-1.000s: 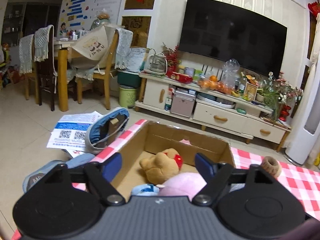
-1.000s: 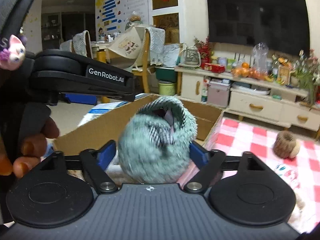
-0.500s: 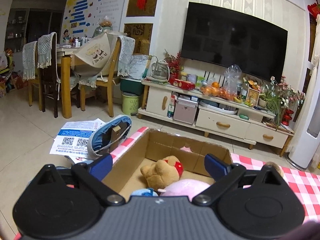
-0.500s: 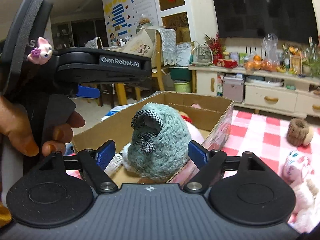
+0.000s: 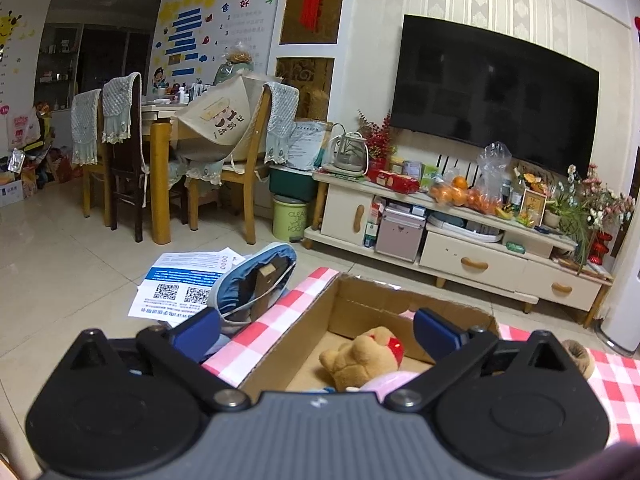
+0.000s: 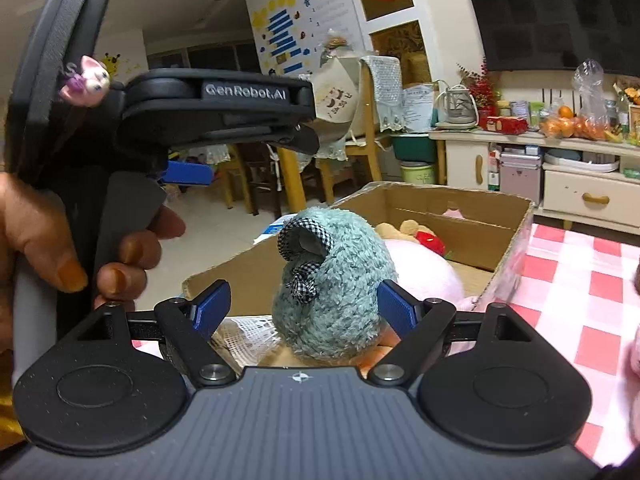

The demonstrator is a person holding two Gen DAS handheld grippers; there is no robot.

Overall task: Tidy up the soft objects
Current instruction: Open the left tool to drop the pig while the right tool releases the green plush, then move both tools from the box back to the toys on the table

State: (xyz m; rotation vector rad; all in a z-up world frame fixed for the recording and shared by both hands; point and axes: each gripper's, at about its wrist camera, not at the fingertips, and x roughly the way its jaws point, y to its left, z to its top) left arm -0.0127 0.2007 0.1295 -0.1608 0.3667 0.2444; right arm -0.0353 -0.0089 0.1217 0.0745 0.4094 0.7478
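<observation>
The right gripper (image 6: 304, 306) is seen with its blue pads spread; the grey-green plush (image 6: 336, 276) stands between them, the right pad (image 6: 394, 306) just at its fur and the left pad (image 6: 210, 308) clear of it, so no clamp is shown. The plush is fuzzy and rounded, with a black-and-white checked ear and a checked bow on its side, and it is perched at the near end of the box (image 6: 460, 200).

The left gripper (image 6: 224, 104) is seen from the side at the upper left of the right wrist view, gripped by a hand (image 6: 80, 256); "GenRobot.AI" is read in white on its black arm, and a small pink cat charm (image 6: 86, 80) is stuck near its back. In its own view the left gripper (image 5: 316, 330) is shown with its jaws wide apart, having just been opening, with nothing between the pads, which hang over the box's near end.

Inside the cardboard box (image 5: 360, 308) three more toys are counted: a tan bear (image 5: 360, 356) with a red patch, lying near the middle; a large pink plush (image 6: 424, 268) beside it; and a small pink one (image 6: 452, 213) against the far wall. The box is set on a red-and-white checked cloth (image 6: 580, 272).

Off the cloth's left edge, a sheet (image 5: 180, 284) with two QR codes lies on the floor; its other print is too small to read. A green bin (image 5: 290, 218) by the TV stand is lettered "CLEAN".
</observation>
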